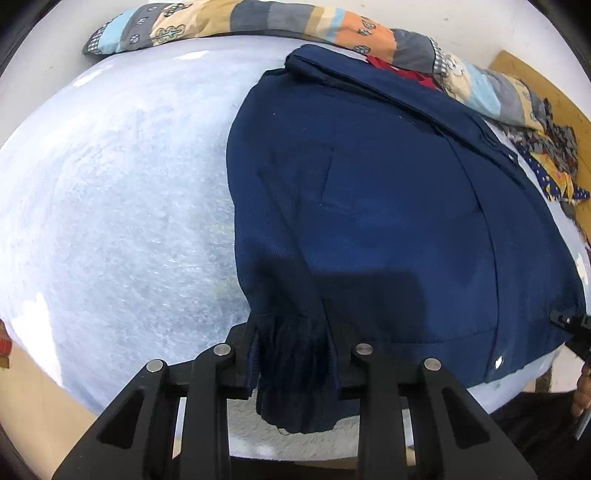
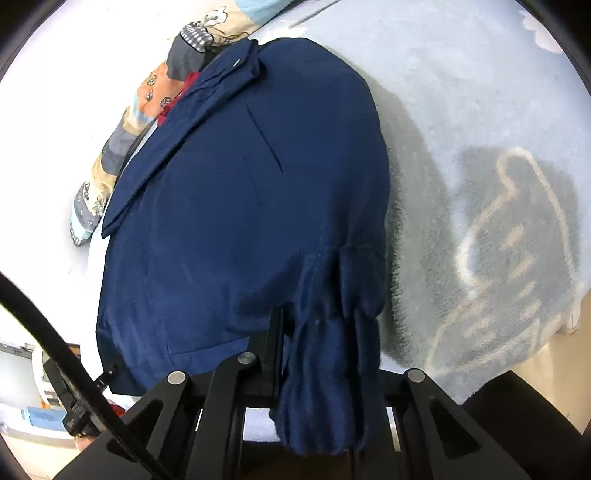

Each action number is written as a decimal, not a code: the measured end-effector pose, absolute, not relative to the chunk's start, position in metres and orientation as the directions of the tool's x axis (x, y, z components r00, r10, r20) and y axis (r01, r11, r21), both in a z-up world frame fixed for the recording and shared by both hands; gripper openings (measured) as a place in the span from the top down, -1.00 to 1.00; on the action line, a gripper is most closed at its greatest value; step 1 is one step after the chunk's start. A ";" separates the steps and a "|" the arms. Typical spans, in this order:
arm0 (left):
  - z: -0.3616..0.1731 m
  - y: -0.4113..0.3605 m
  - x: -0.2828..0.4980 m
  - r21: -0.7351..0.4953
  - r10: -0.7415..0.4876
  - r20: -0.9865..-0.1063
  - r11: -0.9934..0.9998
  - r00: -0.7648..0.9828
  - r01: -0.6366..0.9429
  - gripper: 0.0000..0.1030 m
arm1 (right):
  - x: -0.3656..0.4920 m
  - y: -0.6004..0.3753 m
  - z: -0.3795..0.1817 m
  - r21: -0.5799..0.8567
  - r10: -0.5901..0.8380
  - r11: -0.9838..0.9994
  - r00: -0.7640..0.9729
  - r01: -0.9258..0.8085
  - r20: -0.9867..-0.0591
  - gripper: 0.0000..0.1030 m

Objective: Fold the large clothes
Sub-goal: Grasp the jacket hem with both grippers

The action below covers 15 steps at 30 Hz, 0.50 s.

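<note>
Jacket spread on blanket, hem corners pinched at the near edge.

Navy blue cloth jacket (image 1: 369, 203) lies flat on pale fleece blanket (image 1: 110, 203); bare blanket to its left. Patchwork-print quilt (image 1: 258, 18) runs behind the collar. Left black two-finger gripper (image 1: 293, 354) clamps one near hem corner, right black two-finger gripper (image 2: 328, 373) the other.

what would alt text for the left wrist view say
The left gripper is clamped on a bunched edge of a navy jacket spread on a pale blue blanket. A patterned pillow lies along the far side, and a silver snap shows near the jacket's hem.
</note>
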<state>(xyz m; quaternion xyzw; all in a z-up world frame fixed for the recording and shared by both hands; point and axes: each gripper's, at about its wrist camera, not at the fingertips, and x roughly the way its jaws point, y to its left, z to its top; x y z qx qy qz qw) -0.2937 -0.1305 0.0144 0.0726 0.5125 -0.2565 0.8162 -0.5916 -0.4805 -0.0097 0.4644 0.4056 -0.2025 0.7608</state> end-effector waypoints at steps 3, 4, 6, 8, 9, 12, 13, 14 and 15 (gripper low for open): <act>0.012 -0.128 -0.297 -0.156 -0.351 -0.861 0.871 0.368 0.466 0.42 | -0.590 -0.479 -0.013 0.543 0.051 0.488 0.599 0.683 -0.799 0.73; 0.011 -0.129 -0.299 -0.152 -0.349 -0.859 0.873 0.376 0.463 0.41 | -0.590 -0.480 -0.015 0.554 0.046 0.476 0.610 0.683 -0.791 0.73; 0.010 -0.132 -0.302 -0.128 -0.334 -0.854 0.878 0.399 0.461 0.37 | -0.594 -0.478 -0.017 0.575 0.030 0.447 0.631 0.685 -0.775 0.73; 0.010 -0.135 -0.304 -0.121 -0.328 -0.853 0.880 0.405 0.459 0.21 | -0.599 -0.477 -0.016 0.566 0.013 0.456 0.630 0.687 -0.776 0.73; 0.010 -0.138 -0.303 -0.122 -0.331 -0.858 0.874 0.392 0.471 0.12 | -0.598 -0.477 -0.016 0.562 0.008 0.458 0.628 0.689 -0.778 0.73; 0.009 -0.148 -0.302 -0.113 -0.334 -0.872 0.849 0.359 0.516 -0.27 | -0.599 -0.480 -0.016 0.578 0.015 0.434 0.635 0.691 -0.772 0.73; 0.008 -0.150 -0.303 -0.104 -0.328 -0.873 0.848 0.361 0.520 -0.30 | -0.596 -0.480 -0.017 0.583 0.018 0.425 0.637 0.693 -0.771 0.73; 0.007 -0.152 -0.304 -0.091 -0.319 -0.873 0.849 0.368 0.520 -0.32 | -0.596 -0.480 -0.017 0.587 0.021 0.417 0.638 0.694 -0.769 0.73; 0.007 -0.152 -0.305 -0.087 -0.316 -0.873 0.850 0.371 0.519 -0.34 | -0.598 -0.481 -0.018 0.590 0.023 0.410 0.639 0.696 -0.769 0.73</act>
